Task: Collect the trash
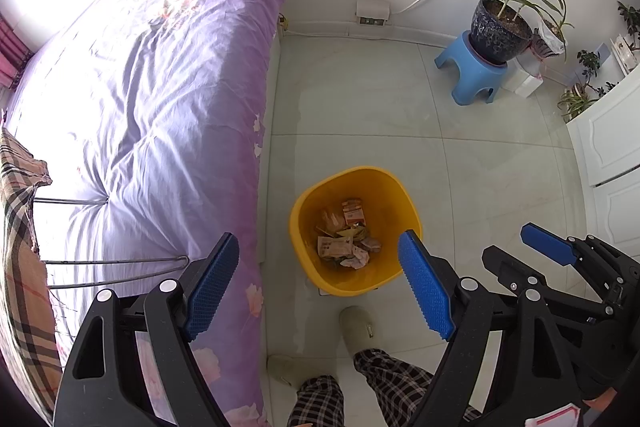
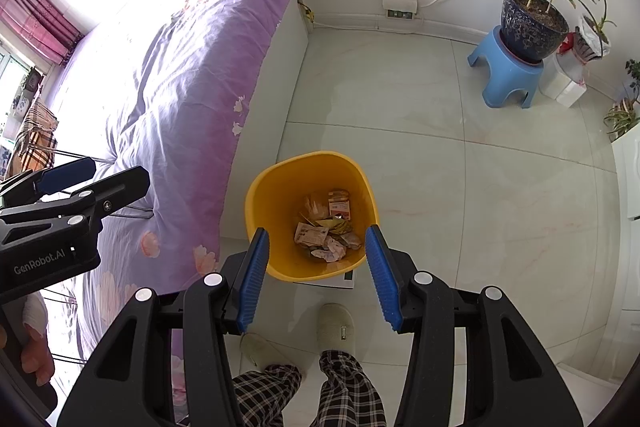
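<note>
A yellow bin [image 1: 308, 199] [image 2: 260, 187] stands on the tiled floor beside the bed. Crumpled paper and wrappers [image 1: 346, 235] [image 2: 326, 229] lie at its bottom. My left gripper [image 1: 319, 239] hangs above the bin's near-left side, open wide with nothing between its blue pads. My right gripper [image 2: 317, 231] hovers over the bin's near rim, open less wide, with nothing between its pads. Each gripper shows from the side in the other's view: the right gripper [image 1: 516, 247] at the right, the left gripper [image 2: 120, 169] over the bed.
A bed with a purple duvet [image 1: 152, 99] fills the left. A person's slippers [image 2: 335, 325] and checked trousers [image 2: 348, 387] are just in front of the bin. A blue stool [image 1: 468, 71] bearing a potted plant [image 1: 500, 27] stands at the far wall, a white cabinet [image 1: 608, 155] on the right.
</note>
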`<state>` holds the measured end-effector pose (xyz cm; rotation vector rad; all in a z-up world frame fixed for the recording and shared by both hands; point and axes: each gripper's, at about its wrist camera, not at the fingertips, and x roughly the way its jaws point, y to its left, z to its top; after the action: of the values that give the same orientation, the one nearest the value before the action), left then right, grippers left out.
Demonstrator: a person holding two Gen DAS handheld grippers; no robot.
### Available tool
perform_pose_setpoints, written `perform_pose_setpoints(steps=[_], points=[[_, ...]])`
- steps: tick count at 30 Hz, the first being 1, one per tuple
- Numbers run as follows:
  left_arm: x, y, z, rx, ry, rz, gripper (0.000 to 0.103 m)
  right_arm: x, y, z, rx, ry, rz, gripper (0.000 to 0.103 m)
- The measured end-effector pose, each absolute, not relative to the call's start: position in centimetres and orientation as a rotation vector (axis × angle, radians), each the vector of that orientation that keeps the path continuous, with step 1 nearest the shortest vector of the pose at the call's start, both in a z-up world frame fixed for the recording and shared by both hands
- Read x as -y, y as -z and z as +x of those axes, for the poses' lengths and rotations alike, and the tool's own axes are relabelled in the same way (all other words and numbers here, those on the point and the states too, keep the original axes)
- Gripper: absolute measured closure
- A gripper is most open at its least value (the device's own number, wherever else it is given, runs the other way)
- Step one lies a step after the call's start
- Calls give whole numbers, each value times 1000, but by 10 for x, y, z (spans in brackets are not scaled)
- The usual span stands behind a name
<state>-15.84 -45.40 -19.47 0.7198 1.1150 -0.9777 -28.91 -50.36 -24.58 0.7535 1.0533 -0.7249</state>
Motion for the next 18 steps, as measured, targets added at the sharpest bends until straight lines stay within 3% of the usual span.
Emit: perform_pose_setpoints(steps=[7, 11, 13, 18], points=[[453, 189, -156, -1093, 978, 723, 23, 504, 245, -289, -1055, 725, 751, 52], [452, 187, -156, -1085, 982, 723, 36, 503, 242, -290, -1055, 722, 740, 52], [450, 184, -155, -1081, 982, 716, 37, 502, 240, -290, -1057, 720, 732, 52], [441, 171, -145, -1080, 952, 666, 20, 497, 233, -286, -1063, 708, 704, 52]])
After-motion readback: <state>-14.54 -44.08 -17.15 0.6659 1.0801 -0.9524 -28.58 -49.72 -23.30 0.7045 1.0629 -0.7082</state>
